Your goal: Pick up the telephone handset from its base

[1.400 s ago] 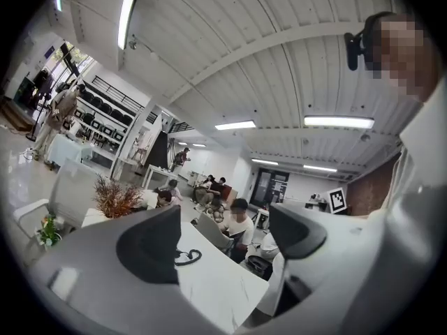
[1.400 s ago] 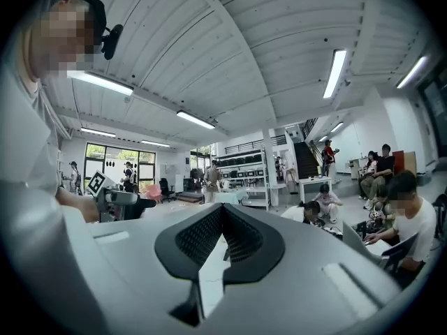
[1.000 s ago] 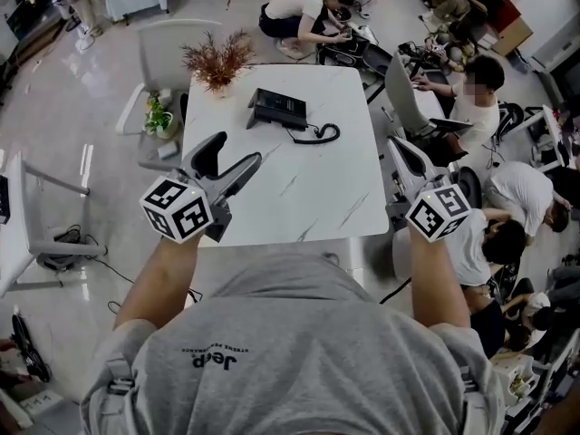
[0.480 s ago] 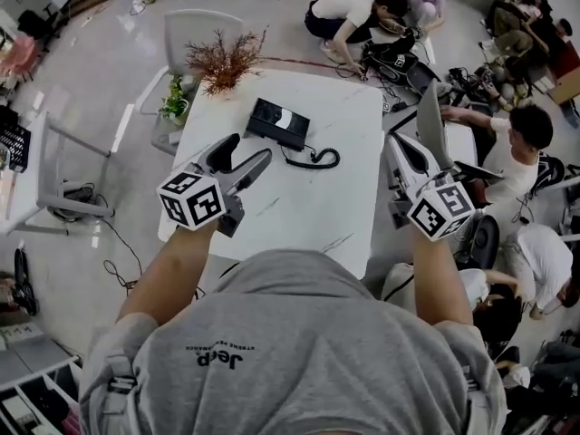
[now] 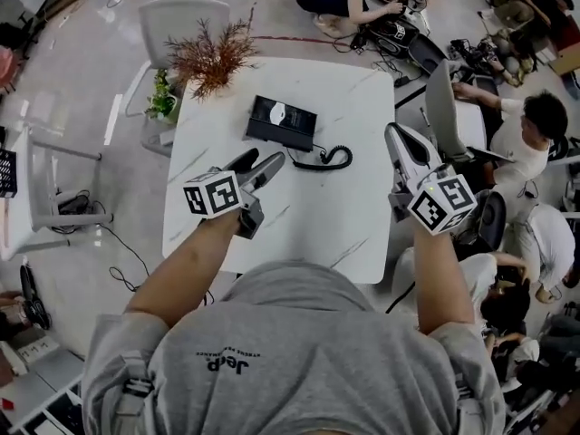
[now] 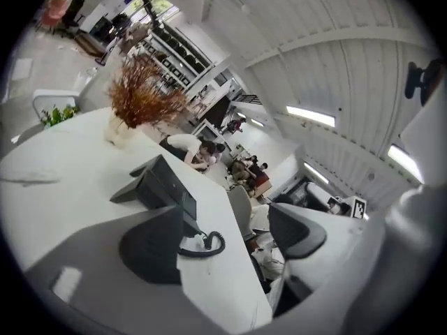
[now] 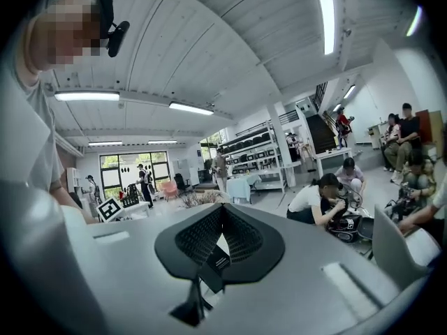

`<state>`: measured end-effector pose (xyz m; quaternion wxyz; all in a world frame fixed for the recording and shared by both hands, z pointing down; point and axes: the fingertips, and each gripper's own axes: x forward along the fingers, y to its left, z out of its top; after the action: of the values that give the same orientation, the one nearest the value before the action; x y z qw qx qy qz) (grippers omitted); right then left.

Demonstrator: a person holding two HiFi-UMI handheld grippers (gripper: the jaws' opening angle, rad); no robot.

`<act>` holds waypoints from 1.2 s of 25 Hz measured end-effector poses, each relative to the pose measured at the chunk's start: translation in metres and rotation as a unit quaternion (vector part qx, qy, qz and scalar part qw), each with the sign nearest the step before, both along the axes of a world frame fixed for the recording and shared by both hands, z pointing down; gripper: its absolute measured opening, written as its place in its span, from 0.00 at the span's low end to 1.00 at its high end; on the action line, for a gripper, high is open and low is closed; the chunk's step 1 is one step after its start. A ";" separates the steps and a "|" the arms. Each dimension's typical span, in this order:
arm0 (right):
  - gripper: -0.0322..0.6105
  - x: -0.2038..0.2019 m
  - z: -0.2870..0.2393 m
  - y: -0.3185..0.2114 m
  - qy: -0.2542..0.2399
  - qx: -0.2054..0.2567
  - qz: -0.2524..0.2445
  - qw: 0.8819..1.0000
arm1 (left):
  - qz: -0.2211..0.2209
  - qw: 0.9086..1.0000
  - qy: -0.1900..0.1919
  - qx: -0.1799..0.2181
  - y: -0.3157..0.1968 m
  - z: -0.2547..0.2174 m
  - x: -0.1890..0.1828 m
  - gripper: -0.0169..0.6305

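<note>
A black telephone sits on the far half of the white marble table, its handset lying on the base and its coiled cord trailing to the right. My left gripper hovers open just short of the phone, nothing between its jaws. From the left gripper view the telephone and cord lie ahead of the left gripper. My right gripper is over the table's right edge, well right of the cord. In its own view the right gripper is shut, the pads pressed together.
A vase of dried reddish branches stands on the table's far left corner, behind the phone. A small green plant and a white chair are beyond that corner. Office chairs and seated people crowd the right side.
The person has stepped closer to the table. Both grippers have moved forward over it, the left one nearing the telephone. Jaw states look unchanged.
</note>
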<state>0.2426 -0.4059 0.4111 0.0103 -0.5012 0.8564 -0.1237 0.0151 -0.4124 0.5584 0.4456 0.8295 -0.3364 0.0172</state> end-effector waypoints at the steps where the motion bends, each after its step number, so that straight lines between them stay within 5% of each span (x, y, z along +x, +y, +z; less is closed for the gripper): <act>1: 0.06 -0.002 0.007 -0.004 -0.001 -0.006 0.004 1.000 | 0.000 1.000 0.011 -0.017 -0.004 0.012 0.002 0.68; 8: 0.06 -0.010 0.059 -0.022 -0.003 -0.046 0.011 0.999 | -0.047 0.991 0.062 -0.109 -0.037 0.090 0.011 0.68; 16: 0.06 -0.013 0.093 -0.022 -0.003 -0.068 0.002 0.998 | -0.083 0.982 0.095 -0.139 -0.061 0.123 0.018 0.66; 30: 0.06 0.005 0.102 -0.013 -0.003 -0.090 0.017 0.996 | -0.129 0.961 0.118 -0.215 -0.077 0.149 0.018 0.40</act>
<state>0.2472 -0.4192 0.5130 -0.0299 -0.5145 0.8330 -0.2013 0.0331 -0.4890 0.7077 0.6482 0.6601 -0.3737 -0.0667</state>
